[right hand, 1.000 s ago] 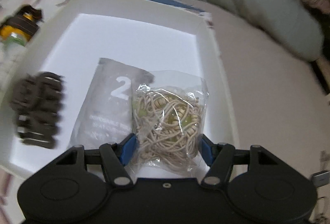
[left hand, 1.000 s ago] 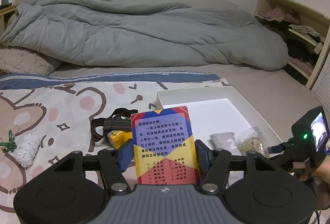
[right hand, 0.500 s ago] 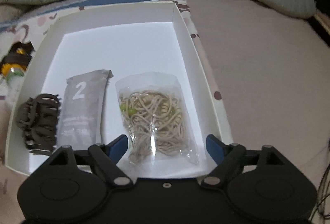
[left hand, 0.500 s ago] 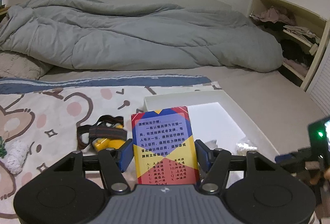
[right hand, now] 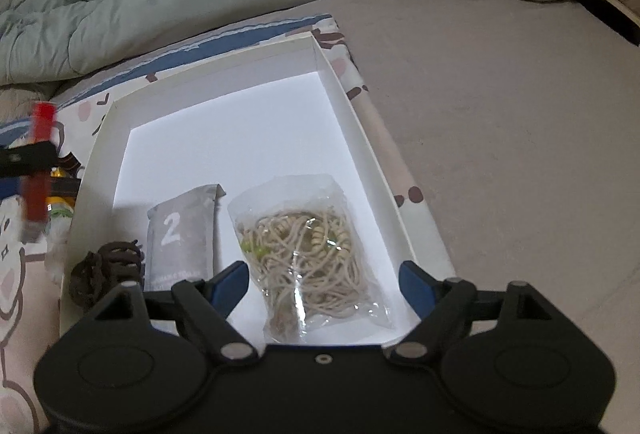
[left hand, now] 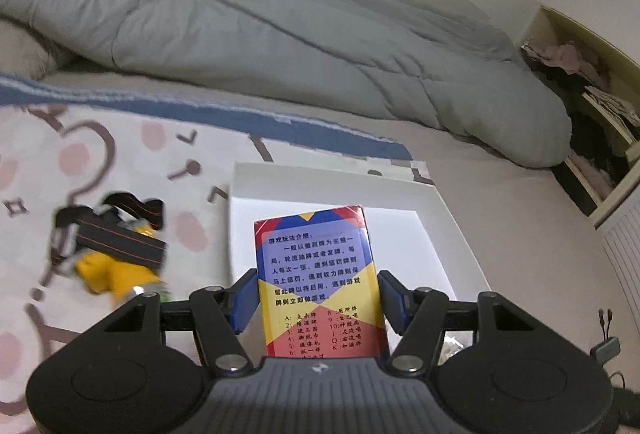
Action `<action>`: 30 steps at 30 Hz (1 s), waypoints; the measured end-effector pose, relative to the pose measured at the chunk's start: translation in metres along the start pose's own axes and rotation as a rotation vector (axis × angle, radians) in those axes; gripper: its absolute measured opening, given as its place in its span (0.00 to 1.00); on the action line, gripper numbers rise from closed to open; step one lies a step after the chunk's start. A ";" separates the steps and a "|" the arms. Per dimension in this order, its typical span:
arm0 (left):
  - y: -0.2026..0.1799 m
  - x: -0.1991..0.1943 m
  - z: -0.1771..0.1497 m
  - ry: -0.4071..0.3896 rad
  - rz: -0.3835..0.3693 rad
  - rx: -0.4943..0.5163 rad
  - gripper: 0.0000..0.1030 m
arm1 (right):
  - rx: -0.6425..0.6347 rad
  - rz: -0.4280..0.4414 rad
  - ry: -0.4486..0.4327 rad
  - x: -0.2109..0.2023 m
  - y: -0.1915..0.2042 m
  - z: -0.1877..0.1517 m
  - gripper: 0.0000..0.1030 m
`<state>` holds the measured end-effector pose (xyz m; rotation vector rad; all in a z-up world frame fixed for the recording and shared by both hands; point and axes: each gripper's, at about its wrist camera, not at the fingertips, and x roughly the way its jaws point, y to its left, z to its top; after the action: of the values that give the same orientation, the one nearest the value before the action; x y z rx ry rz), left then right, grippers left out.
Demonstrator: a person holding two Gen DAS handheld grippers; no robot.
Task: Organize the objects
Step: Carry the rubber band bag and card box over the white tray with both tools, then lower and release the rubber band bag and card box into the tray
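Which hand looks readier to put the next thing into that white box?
Left. The left gripper already clamps the card box just before the white box; the right gripper is open and holds nothing.

White tray (right hand: 362, 138): far half bare, open from above. Near half taken by cord bag (right hand: 308, 254), grey packet (right hand: 180, 234), dark hair clip (right hand: 106, 270) along left wall. Headlamp (left hand: 116, 250) just beside tray's left side.

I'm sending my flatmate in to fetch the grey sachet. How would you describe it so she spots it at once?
Look in the shallow white box lying on the bed. Along its near edge three things lie in a row, and the grey sachet is the middle one, between a dark brown hair claw and a clear bag of beige cord. It alone is flat, opaque, with a white "2".
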<state>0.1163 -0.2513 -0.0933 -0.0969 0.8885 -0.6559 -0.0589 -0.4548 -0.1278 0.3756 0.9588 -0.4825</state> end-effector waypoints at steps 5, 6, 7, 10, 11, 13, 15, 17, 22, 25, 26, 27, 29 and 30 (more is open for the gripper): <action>-0.010 0.022 0.003 -0.019 0.076 0.043 0.61 | -0.020 0.017 -0.008 -0.002 0.004 0.003 0.80; -0.011 0.025 0.004 -0.022 0.093 0.054 0.61 | -0.022 0.019 -0.009 -0.002 0.004 0.003 0.80; -0.010 0.027 0.005 -0.018 0.105 0.062 0.61 | -0.021 0.018 -0.010 -0.001 0.003 0.004 0.80; -0.006 0.035 0.007 0.023 0.126 0.068 0.66 | -0.012 0.019 -0.004 0.002 0.000 0.004 0.80; -0.004 0.035 0.007 0.027 0.136 0.065 0.70 | -0.007 0.018 -0.001 0.002 -0.001 0.004 0.80; 0.000 0.028 0.007 -0.007 0.166 0.058 0.88 | 0.004 0.017 0.006 0.004 -0.003 0.004 0.80; 0.004 0.022 0.007 -0.027 0.179 0.057 0.89 | 0.014 0.016 0.007 0.004 -0.003 0.004 0.80; 0.008 0.019 0.008 -0.006 0.181 0.058 0.89 | 0.021 0.010 0.007 0.003 -0.003 0.004 0.80; 0.014 0.004 0.006 0.007 0.184 0.071 0.89 | 0.031 0.016 -0.009 -0.005 -0.001 0.001 0.80; 0.015 -0.008 0.006 0.006 0.171 0.084 0.89 | 0.045 0.015 -0.017 -0.010 -0.001 0.000 0.80; 0.015 -0.012 0.006 0.007 0.163 0.087 0.89 | 0.053 0.016 -0.022 -0.013 -0.001 0.000 0.80; 0.016 -0.017 0.006 0.006 0.156 0.087 0.89 | 0.060 0.017 -0.026 -0.015 0.000 -0.001 0.80; 0.016 -0.025 0.005 0.007 0.154 0.090 0.89 | 0.082 0.021 -0.034 -0.020 0.000 -0.001 0.81; 0.016 -0.031 0.004 0.005 0.154 0.096 0.89 | 0.094 0.021 -0.038 -0.022 0.000 -0.001 0.81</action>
<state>0.1139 -0.2216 -0.0751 0.0588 0.8588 -0.5538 -0.0704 -0.4493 -0.1093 0.4599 0.8968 -0.5149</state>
